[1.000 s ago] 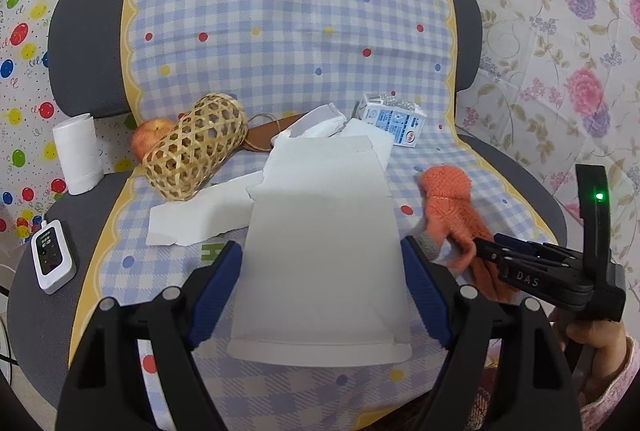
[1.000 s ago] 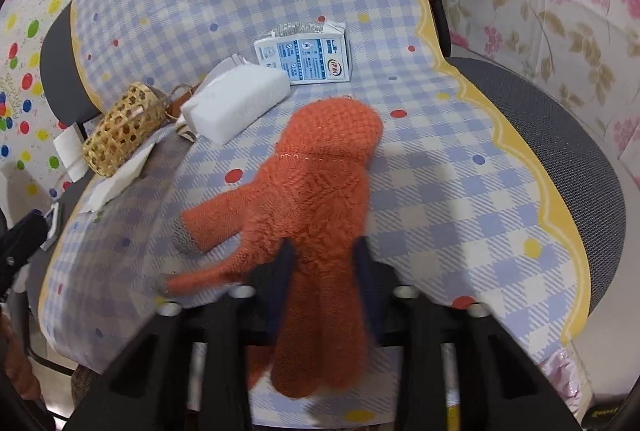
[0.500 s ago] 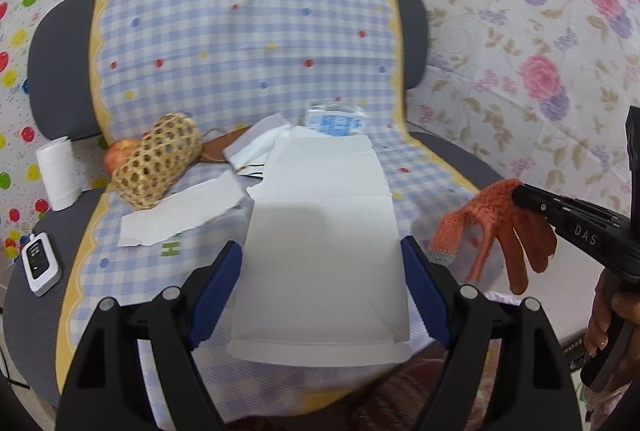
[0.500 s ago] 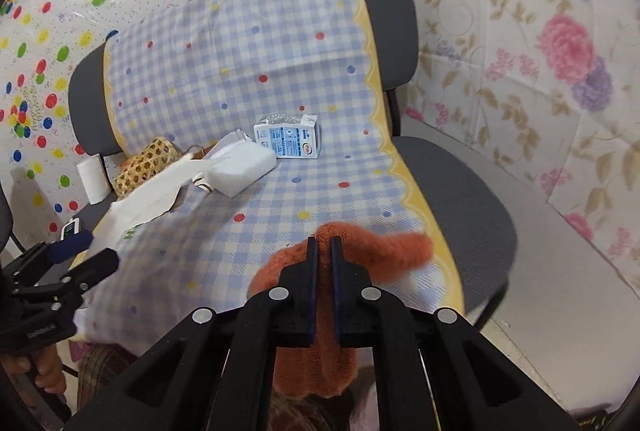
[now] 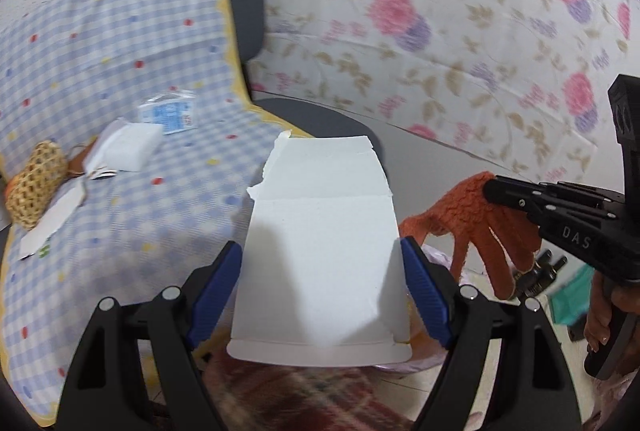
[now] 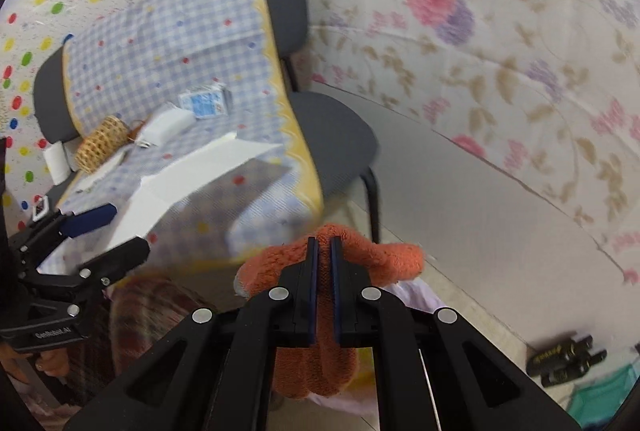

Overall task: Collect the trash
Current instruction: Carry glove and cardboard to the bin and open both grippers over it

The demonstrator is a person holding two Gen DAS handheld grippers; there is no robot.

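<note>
Trash in the form of a torn white cardboard piece (image 5: 320,251) is sitting between the blue pads of the left gripper (image 5: 322,287), whose jaws are standing wide and pressing on its two side edges, so the piece is being carried flat and pointing away from the camera. In the right wrist view the same cardboard (image 6: 192,179) is showing as a white sheet hanging over the front of the seat. The right gripper (image 6: 324,259) is clamping an orange knitted glove (image 6: 384,255), its jaws nearly touching with only the knit between them; the glove's fingers are dangling below the gripper (image 5: 496,191) in the left wrist view. Both tools are hovering off the front right corner of the chair (image 5: 320,119), over the floor. Behind them, on the blue checked cover (image 5: 120,51), a small milk carton (image 5: 170,115), a white packet (image 5: 128,147), a woven basket (image 5: 36,183) and a paper strip (image 5: 52,219) are lying. Floral sheeting (image 6: 500,51) is covering the wall.
</note>
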